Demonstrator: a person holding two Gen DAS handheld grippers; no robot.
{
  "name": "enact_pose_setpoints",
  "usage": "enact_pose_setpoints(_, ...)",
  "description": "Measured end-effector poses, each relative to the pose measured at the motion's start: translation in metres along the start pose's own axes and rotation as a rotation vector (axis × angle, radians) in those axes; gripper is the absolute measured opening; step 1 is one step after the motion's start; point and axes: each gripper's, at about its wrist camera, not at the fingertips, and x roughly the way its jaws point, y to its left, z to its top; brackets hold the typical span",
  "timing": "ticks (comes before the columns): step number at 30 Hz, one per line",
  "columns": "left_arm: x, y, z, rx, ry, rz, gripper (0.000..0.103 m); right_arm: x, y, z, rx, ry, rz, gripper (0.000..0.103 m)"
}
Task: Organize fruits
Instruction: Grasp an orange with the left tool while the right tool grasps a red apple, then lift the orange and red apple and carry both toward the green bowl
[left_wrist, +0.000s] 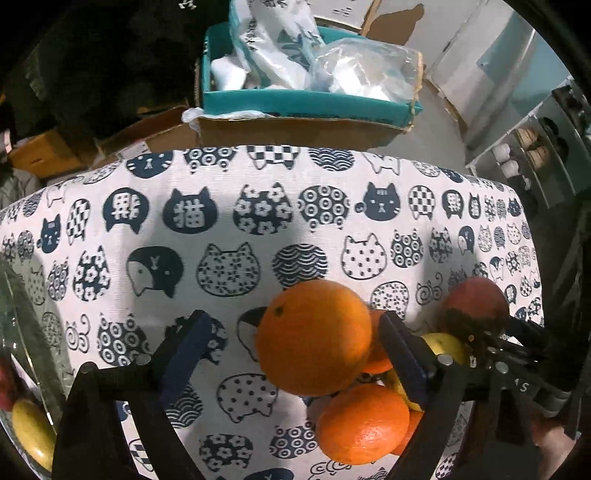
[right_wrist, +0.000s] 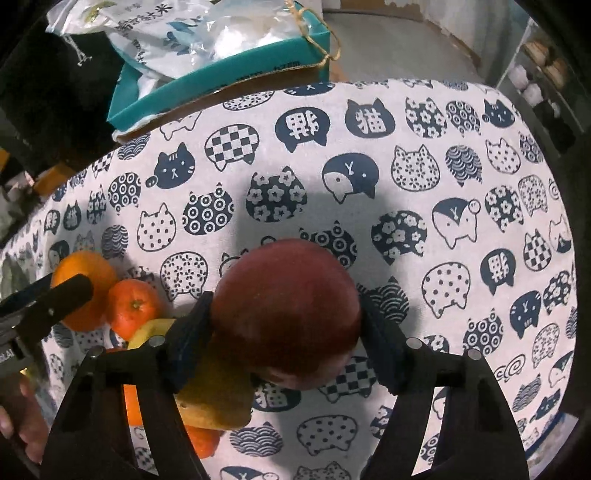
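Two-handed fruit sorting over a cat-print tablecloth (right_wrist: 424, 122).

Right gripper (right_wrist: 286, 328): clamped on a red apple (right_wrist: 288, 310), dark pads pressed to its left and right flanks at about the widest part. Apple apparently lifted just clear of the cloth — contact underneath hidden. Close at near left, a yellow fruit (right_wrist: 218, 398) touching or nearly touching the left finger.

Left gripper (left_wrist: 295, 354): fingers apart, straddling the upper orange (left_wrist: 314, 336); right pad against or just beside the rind, left pad clearly off it. Not yet a grip. Second orange (left_wrist: 364, 424) directly nearer, more fruit crowded at right, including a yellow piece (left_wrist: 441, 347).

Likely destination: the glass bowl (left_wrist: 33, 332) at far left in the left wrist view, already holding a yellow fruit (left_wrist: 29, 428).

For a clean step:
- Centre the left fingers on the orange's widest girth before closing; close gently, rind being smooth and round.
- Raise straight up first — neighbours likely to roll if nudged sideways.
- Keep the apple's clamp steady, lifting away from the yellow fruit rather than dragging across it.
- Lower into the bowl before releasing; avoid dropping onto glass.
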Motion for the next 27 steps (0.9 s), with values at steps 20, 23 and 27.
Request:
enact_pose_setpoints(20, -0.006, 0.005, -0.009, 0.019, -0.022, -0.017, 0.065, -0.022, 0.017, -0.004, -0.123, -0.134, -0.083, 0.075)
enact_pose_setpoints(23, -0.015, 0.007, -0.011, 0.031, -0.05, 0.005, 0.065, -0.03, 0.02, -0.006, -0.135, -0.159, -0.083, 0.075)
enact_pose_setpoints(27, -0.03, 0.01, -0.013, 0.046, -0.088, 0.03, 0.065, -0.04, 0.026, -0.008, -0.151, -0.188, -0.087, 0.075)
